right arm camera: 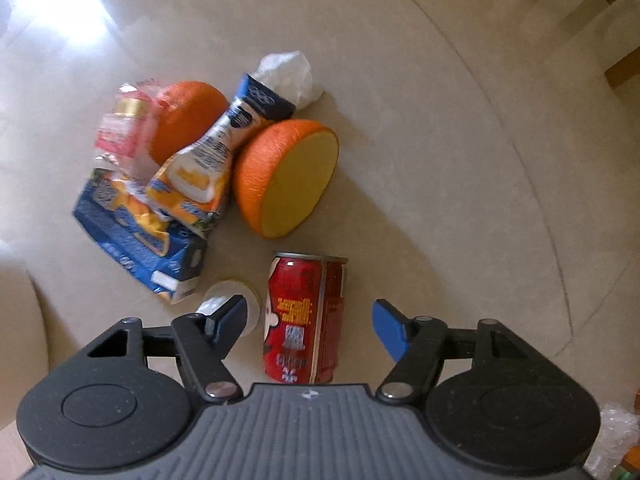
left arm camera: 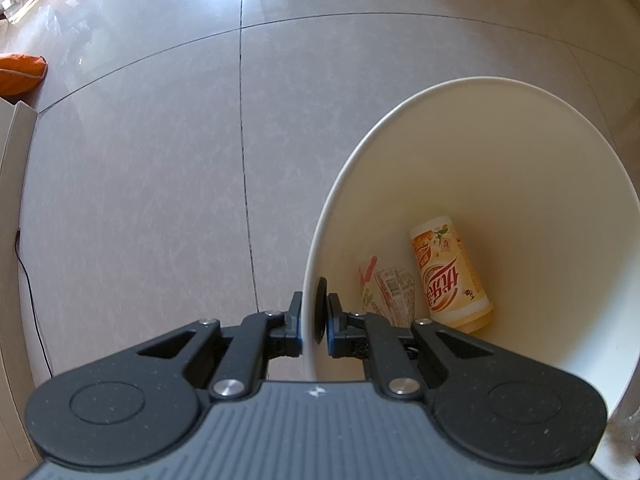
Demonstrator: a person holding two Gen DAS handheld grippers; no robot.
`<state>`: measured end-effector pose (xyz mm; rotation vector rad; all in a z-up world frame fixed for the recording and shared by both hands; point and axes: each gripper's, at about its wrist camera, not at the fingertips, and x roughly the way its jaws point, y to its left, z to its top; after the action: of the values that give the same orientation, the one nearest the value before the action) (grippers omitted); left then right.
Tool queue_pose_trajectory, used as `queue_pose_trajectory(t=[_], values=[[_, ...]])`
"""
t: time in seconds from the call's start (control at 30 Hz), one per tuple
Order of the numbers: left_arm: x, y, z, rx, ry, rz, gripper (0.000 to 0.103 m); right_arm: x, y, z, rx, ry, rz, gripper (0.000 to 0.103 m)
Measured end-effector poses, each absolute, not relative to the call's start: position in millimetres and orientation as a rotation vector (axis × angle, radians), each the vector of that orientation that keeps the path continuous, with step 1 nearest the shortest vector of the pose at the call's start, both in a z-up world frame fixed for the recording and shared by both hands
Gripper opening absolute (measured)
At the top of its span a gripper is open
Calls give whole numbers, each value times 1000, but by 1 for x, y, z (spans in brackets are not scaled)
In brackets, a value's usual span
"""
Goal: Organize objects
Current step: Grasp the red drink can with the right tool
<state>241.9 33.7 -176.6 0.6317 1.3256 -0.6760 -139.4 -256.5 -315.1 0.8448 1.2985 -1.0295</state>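
The left gripper [left arm camera: 314, 312] pinches the white bin [left arm camera: 480, 92] rim; the right gripper [right arm camera: 308, 322], spread, hangs over the red can [right arm camera: 306, 316] lying on the floor [right arm camera: 440, 200]. Centre it, then close gently.

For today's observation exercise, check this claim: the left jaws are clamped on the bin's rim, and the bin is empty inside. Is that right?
Not quite. The left gripper does have its jaws shut on the rim of the white bin, but the bin is not empty: the left wrist view shows a yellow drink cup and a crumpled wrapper lying at its bottom.
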Motion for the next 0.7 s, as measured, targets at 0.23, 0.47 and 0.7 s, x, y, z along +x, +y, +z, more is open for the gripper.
queue_pose_trajectory(t=[0.23,0.47,0.7], values=[[243,33,-176,626,1326,-669,8,-147,-265,-350,953,1301,-1035,63],[243,34,-177,621,1332,-658,9,-151,-271,-358,980,1305,-1033,57],[244,34,-178,615,1342,-635,9,-138,-270,-323,963,1326,-1041,57]])
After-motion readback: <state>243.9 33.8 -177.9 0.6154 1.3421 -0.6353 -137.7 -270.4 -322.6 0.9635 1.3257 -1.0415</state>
